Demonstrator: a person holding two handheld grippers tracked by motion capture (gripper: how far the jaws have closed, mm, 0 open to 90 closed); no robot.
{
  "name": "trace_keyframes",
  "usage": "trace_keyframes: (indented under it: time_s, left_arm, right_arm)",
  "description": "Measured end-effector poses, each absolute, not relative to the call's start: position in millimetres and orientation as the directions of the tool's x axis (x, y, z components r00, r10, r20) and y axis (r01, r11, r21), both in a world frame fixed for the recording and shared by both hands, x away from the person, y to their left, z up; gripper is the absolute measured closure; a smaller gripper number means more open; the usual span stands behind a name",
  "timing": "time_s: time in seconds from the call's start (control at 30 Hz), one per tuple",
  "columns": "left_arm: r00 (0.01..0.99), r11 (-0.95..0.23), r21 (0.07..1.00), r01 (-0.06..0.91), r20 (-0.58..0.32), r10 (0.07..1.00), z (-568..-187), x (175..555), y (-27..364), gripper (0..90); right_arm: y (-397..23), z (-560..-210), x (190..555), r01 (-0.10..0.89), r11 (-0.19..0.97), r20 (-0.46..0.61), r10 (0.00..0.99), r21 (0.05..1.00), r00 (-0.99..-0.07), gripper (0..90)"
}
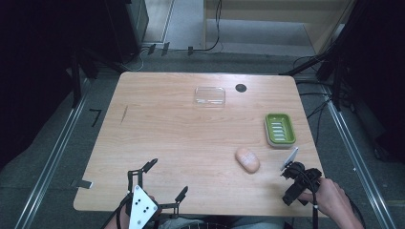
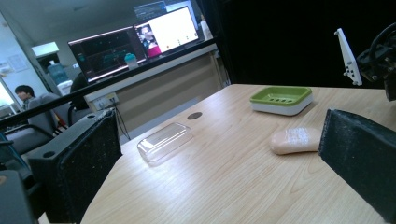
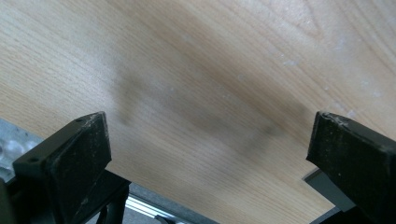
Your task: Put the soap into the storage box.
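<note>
A peach bar of soap (image 1: 247, 159) lies on the wooden table (image 1: 181, 138), right of centre. Behind it to the right stands a green soap dish (image 1: 280, 129) with a slotted insert. A clear plastic lid (image 1: 210, 96) rests near the far edge. My left gripper (image 1: 166, 179) hovers at the near left edge, jaws wide open and nothing between them. In the left gripper view the soap (image 2: 295, 139), dish (image 2: 281, 99) and lid (image 2: 164, 142) lie ahead of that gripper (image 2: 219, 121). My right gripper (image 1: 296, 183) sits right of the soap, tilted down at the table; its jaws (image 3: 210, 135) stand open over bare wood.
A small dark round hole cover (image 1: 240, 88) sits by the far edge, right of the lid. Metal rails (image 1: 57, 143) run along both sides of the table on the floor. Monitors and a seated person (image 2: 28, 98) are far behind the table.
</note>
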State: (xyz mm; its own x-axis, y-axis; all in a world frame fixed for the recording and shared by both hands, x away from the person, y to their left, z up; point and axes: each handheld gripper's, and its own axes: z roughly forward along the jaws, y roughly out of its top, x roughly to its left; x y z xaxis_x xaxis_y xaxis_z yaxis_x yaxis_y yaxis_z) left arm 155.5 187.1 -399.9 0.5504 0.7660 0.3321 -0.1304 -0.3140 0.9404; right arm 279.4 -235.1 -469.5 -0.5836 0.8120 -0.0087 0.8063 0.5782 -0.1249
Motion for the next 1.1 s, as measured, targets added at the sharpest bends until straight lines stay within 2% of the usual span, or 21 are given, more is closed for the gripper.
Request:
trace_keyframes:
  time_s: [0.7,1.1]
  left_arm:
    - [0.562,-0.333,0.932,-0.146,0.355,0.747,-400.3,154.4,183.7,0.0]
    - [0.559,-0.327,0.934,-0.142,0.348,0.752,-400.4,154.8,184.4,0.0]
  right_arm:
    - [-215.2,-453.7,285.8,0.787,0.61,-0.02,0.789,-0.086,-0.614,0.0]
    - [-180.1,-451.5,297.8,0.739,0.667,-0.023,0.741,-0.095,-0.671,0.0]
